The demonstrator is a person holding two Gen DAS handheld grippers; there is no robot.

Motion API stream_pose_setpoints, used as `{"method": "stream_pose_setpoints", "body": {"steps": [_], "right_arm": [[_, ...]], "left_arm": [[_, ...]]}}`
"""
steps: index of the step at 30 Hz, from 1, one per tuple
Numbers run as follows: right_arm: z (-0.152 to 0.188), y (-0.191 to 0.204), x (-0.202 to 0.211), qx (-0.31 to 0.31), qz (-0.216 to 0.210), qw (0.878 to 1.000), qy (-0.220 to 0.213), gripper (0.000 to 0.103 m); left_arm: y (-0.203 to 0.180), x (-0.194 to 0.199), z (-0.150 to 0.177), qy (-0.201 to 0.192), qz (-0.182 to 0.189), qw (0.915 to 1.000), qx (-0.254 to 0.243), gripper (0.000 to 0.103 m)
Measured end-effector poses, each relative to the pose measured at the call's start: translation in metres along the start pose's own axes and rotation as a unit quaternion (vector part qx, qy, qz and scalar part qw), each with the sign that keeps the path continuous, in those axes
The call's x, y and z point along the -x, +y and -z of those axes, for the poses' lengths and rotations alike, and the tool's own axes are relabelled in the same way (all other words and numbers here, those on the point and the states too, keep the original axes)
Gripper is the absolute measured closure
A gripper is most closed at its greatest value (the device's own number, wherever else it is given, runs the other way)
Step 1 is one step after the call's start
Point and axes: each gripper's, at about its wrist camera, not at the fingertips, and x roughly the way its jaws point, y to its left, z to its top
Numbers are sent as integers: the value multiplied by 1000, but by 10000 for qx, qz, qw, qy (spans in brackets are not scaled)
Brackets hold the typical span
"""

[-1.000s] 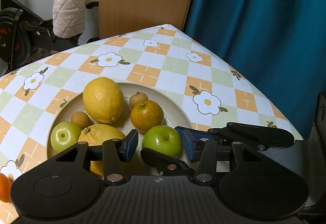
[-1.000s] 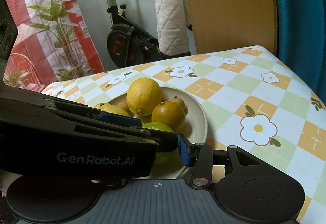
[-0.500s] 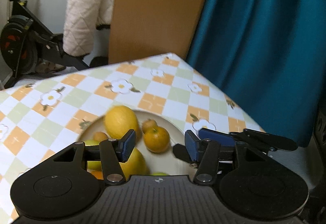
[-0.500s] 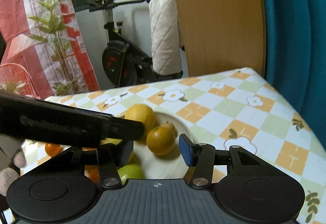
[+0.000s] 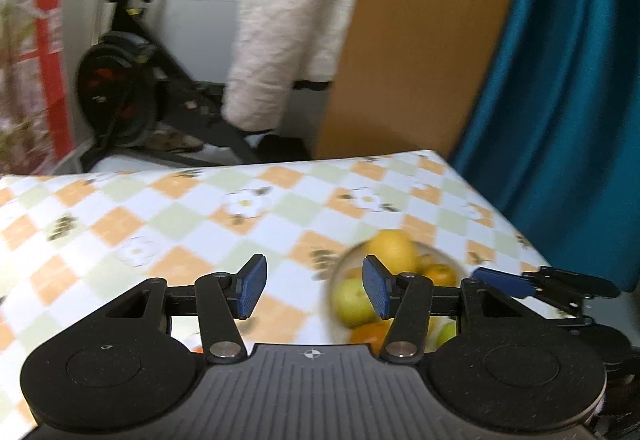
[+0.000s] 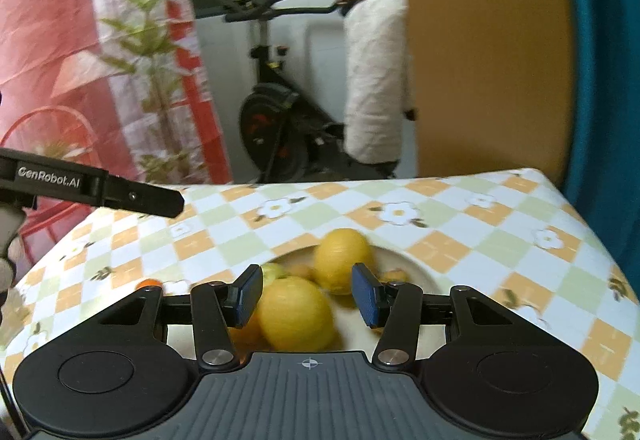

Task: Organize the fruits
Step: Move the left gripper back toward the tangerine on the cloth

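Note:
A beige plate (image 6: 416,272) on the checkered tablecloth holds several fruits: two large yellow lemons (image 6: 296,314), green apples (image 5: 352,300) and small oranges (image 5: 438,274). In the left wrist view the plate (image 5: 340,272) lies at the right, behind the right finger. My left gripper (image 5: 314,292) is open and empty, raised above the cloth left of the plate. My right gripper (image 6: 306,294) is open and empty, raised above the plate's near side with a lemon showing between the fingers. Both views are blurred.
A small orange fruit (image 6: 148,283) lies on the cloth left of the plate. The left gripper's body (image 6: 92,190) crosses the right wrist view at the left. Behind the table stand an exercise bike (image 6: 276,128), a wooden panel (image 5: 420,40) and a teal curtain (image 5: 568,100).
Both grippers have lifted and pulled back from the plate. The left gripper has swung left, so the plate now sits at its right. The green apple stays in the plate.

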Motion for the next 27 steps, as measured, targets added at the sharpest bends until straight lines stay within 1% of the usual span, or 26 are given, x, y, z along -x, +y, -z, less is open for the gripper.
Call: {"method": "stream_pose_setpoints", "body": {"steps": [4, 11, 17, 27], "right_arm": [[-3, 28, -13, 243, -226, 9994, 126, 57], [-7, 80, -38, 808, -630, 9940, 373, 57], [-7, 112, -60, 1199, -838, 9874, 595, 57], [2, 135, -84, 1506, -928, 9802, 889, 58]], "left_arm": [[32, 9, 7, 28, -245, 9995, 214, 47], [69, 15, 22, 89, -395, 9974, 598, 47], [85, 7, 36, 246, -453, 9949, 863, 47], [97, -5, 53, 398, -341, 9926, 1095, 47]]}}
